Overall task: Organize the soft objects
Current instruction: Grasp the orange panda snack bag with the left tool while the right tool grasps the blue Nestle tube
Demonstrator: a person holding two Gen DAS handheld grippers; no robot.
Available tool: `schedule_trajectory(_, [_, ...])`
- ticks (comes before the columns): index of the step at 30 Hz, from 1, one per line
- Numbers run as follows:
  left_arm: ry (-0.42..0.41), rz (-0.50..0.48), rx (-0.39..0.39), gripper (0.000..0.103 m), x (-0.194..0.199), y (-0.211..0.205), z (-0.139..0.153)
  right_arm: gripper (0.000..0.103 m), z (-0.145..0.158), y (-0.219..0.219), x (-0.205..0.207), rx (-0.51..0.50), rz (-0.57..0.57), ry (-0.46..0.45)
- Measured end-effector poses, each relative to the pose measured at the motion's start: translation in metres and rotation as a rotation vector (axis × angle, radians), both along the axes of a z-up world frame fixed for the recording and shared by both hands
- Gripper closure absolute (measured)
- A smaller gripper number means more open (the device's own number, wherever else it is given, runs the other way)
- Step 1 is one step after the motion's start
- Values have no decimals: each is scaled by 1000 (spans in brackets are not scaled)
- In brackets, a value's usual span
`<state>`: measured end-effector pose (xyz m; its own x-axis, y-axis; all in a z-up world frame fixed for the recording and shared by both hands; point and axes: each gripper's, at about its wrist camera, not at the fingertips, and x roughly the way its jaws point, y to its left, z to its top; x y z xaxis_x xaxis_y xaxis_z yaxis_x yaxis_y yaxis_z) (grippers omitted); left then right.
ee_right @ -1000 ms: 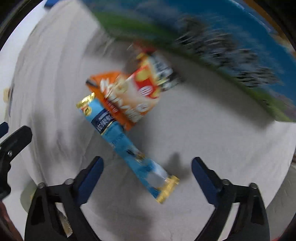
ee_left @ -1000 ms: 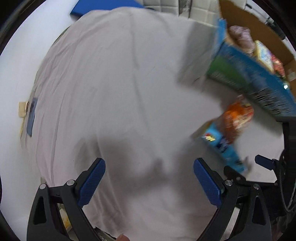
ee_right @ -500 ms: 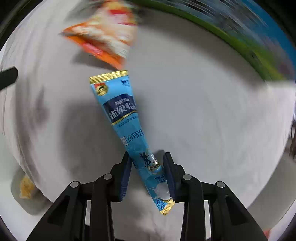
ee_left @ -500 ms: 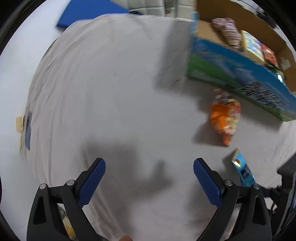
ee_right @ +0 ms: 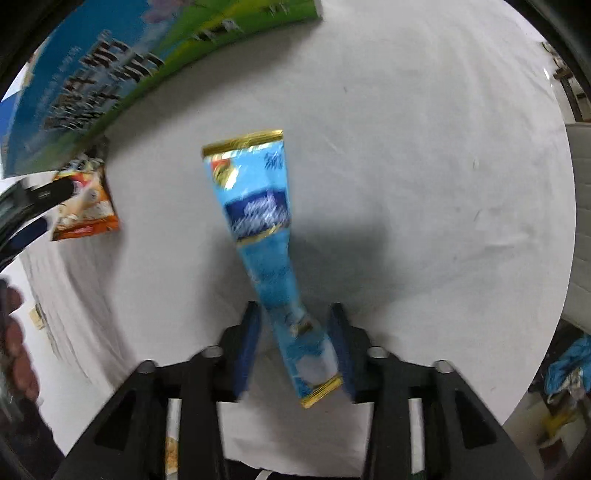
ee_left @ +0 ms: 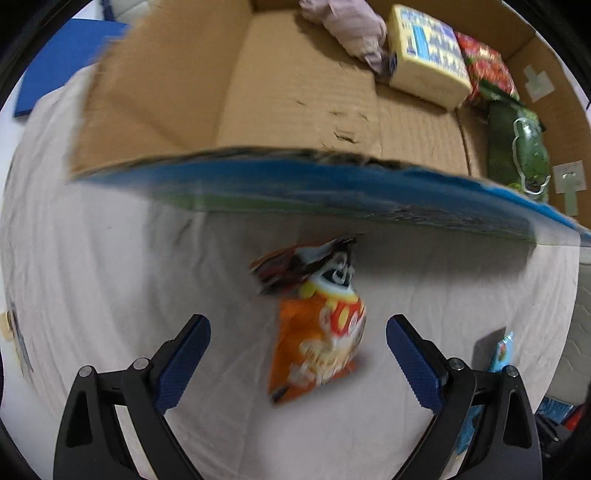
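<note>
My right gripper (ee_right: 295, 332) is shut on the lower end of a long light-blue packet with gold ends (ee_right: 258, 221) and holds it lifted above the white cloth. An orange snack bag (ee_left: 317, 343) lies on the cloth between the open fingers of my left gripper (ee_left: 297, 354), which is empty; the bag also shows at the left of the right wrist view (ee_right: 86, 203). The blue packet's tip (ee_left: 502, 350) shows at the right of the left wrist view.
An open cardboard box with a blue and green printed side (ee_left: 295, 188) stands just beyond the orange bag. It holds a yellow pack (ee_left: 424, 55), a red bag (ee_left: 487, 70), a green bag (ee_left: 521, 147) and a pale bundle (ee_left: 351, 26). White cloth (ee_right: 424, 166) covers the table.
My left gripper has moved toward the box, bringing the orange bag between its open fingers. My right gripper has closed on the blue packet and lifted it off the cloth.
</note>
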<state>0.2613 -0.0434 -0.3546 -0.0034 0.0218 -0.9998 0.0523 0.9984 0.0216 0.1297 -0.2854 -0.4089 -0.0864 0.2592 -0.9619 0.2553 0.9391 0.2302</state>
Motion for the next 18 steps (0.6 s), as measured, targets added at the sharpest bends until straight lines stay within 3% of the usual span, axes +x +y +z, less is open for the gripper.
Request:
schedule_trajectory(3, [20, -35, -11, 6, 4, -9, -13, 38, 6, 1, 10, -17, 18, -27])
schedule_trajectory(5, [27, -54, -16, 22, 4, -13, -18, 38, 3, 7, 18, -8, 29, -26])
schedule_trajectory(6, [38, -56, -18, 41, 2, -14, -21, 38, 0, 10, 23, -15, 40, -14])
schedule_trajectory(7, [55, -59, -26, 51, 0, -16, -24, 38, -1, 11, 32, -19, 49, -4])
schedule_trajectory(11, [48, -71, -27, 51, -23, -20, -21, 42, -11, 18, 35, -53, 83, 30])
schedule_trajectory(14, [52, -79, -25, 52, -50, -21, -16, 78, -18, 31, 29, -96, 111, 58])
schedule_trajectory(18, [66, -71, -39, 52, -88, -23, -8, 82, -21, 45, 19, -92, 116, 80])
